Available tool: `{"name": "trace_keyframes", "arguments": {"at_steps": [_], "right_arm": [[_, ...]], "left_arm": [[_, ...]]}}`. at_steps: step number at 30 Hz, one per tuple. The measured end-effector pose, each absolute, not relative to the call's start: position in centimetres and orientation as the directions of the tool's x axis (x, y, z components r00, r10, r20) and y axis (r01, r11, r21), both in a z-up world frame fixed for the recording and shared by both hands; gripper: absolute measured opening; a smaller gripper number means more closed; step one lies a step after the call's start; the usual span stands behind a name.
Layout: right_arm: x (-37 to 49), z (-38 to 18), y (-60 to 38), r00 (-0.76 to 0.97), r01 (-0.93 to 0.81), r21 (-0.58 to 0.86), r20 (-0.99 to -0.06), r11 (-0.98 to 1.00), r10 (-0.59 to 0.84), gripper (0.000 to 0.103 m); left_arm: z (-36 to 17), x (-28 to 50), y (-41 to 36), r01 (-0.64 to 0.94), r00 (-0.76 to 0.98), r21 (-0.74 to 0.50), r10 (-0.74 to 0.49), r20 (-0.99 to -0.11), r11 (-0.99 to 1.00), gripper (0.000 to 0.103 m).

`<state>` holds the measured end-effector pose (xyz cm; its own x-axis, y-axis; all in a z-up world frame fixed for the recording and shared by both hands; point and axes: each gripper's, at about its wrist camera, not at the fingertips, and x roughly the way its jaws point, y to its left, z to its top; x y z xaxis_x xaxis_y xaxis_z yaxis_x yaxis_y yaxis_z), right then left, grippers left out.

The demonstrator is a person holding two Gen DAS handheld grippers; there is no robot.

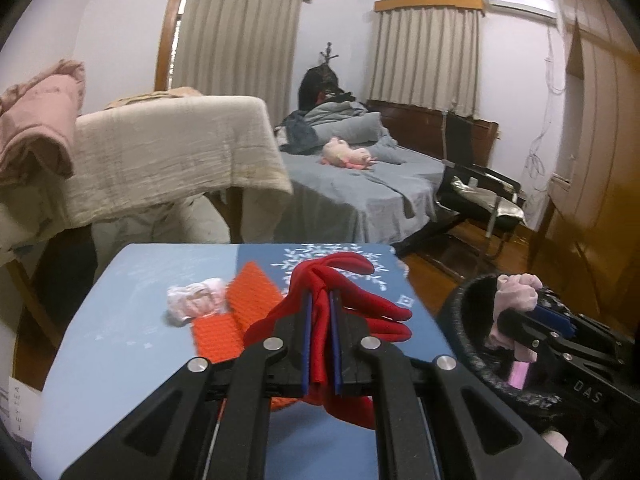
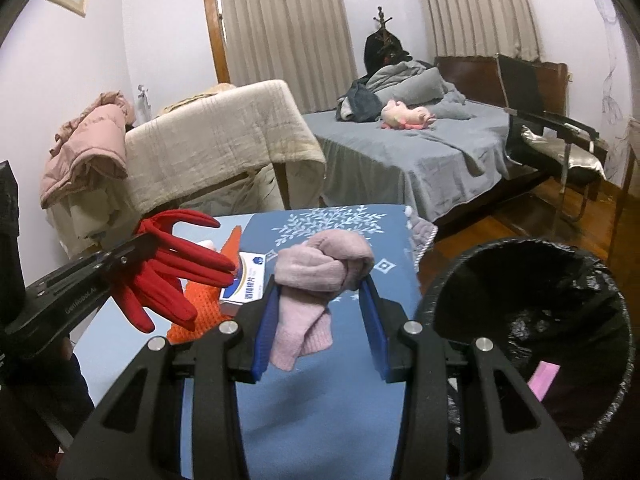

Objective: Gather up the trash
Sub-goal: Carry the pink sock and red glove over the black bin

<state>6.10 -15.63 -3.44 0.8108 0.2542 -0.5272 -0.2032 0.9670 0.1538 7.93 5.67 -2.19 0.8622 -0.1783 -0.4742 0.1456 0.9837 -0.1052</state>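
The left gripper (image 1: 321, 304) is clenched on red gloves (image 1: 352, 312), limp fingers dangling above the blue table (image 1: 120, 344). The right gripper (image 2: 320, 286), jaws half apart, pinches a balled pink sock (image 2: 320, 268) beside the black-lined bin (image 2: 532, 320). Farther off on the table lie an orange glove (image 1: 248, 304) and a small box (image 2: 244, 282).

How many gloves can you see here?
2 that I can tell: a red glove clamped in the left gripper, and an orange glove lying on the blue table. More could be hidden.
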Motion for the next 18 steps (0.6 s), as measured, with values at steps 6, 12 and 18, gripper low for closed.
{"name": "trace_keyframes", "arguments": {"at_steps": [6,12,18], "right_arm": [[4.8,-2.8,-18.1,0.832,-0.159,0.154,-0.510,0.975,0.216,0.038],[3.9,-2.4,-20.8,0.851,-0.110,0.141,-0.498,0.984,0.166,0.038],[3.2,-2.2,-23.9,0.864,-0.049,0.128,-0.493,0.991,0.106,0.038]], "left_arm": [[-1.7,7.5,2.8,0.198,0.855,-0.102,-0.222,-0.468,0.975,0.008],[-1.5,7.6,-0.3,0.252,0.844,-0.096,-0.267,-0.466,0.963,0.008],[-1.8,7.9,-3.3,0.310,0.824,-0.088,-0.314,-0.472,0.947,0.008]]}}
